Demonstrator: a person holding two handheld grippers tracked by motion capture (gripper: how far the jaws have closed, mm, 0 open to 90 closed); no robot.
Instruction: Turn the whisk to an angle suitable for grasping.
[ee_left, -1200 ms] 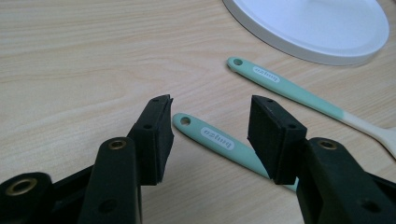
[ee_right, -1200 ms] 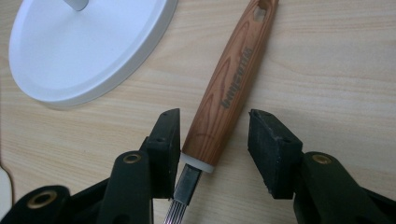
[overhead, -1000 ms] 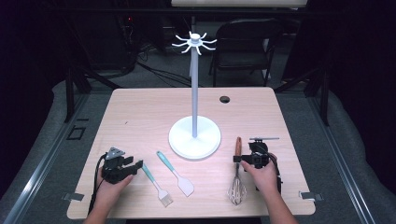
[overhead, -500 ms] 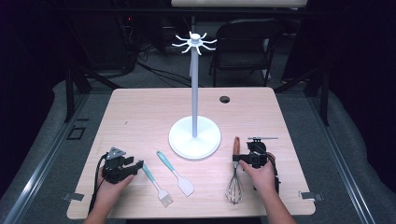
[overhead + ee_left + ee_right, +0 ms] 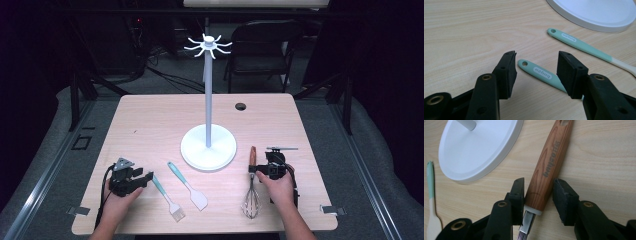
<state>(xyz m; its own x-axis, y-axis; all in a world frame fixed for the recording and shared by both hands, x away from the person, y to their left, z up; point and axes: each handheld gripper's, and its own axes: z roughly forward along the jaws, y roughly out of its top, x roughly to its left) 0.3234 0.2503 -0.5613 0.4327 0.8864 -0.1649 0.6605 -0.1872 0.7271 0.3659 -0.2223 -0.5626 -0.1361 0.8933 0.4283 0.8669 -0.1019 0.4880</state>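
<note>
A whisk [image 5: 251,192] with a wooden handle [image 5: 549,162] lies at the front right of the table. My right gripper [image 5: 256,171] [image 5: 539,182] straddles that handle just above the metal collar. Its jaws have just been opening: the left pad rests against the wood and the right pad stands off it. At the front left, my left gripper [image 5: 148,177] [image 5: 536,56] is open around the tip of a brush's teal handle [image 5: 540,73], touching neither side. The brush [image 5: 167,199] lies flat. A teal-handled spatula [image 5: 189,186] [image 5: 580,45] lies beside it.
A white stand [image 5: 208,100] with a ring of hooks on top rises from a round base [image 5: 208,150] [image 5: 474,152] [image 5: 594,15] at the table's middle. A dark cable hole [image 5: 241,106] sits at the far right. A chair stands beyond the table.
Both hands and all utensils stay where they were. Any jaw motion is too small to make out in the high view.
</note>
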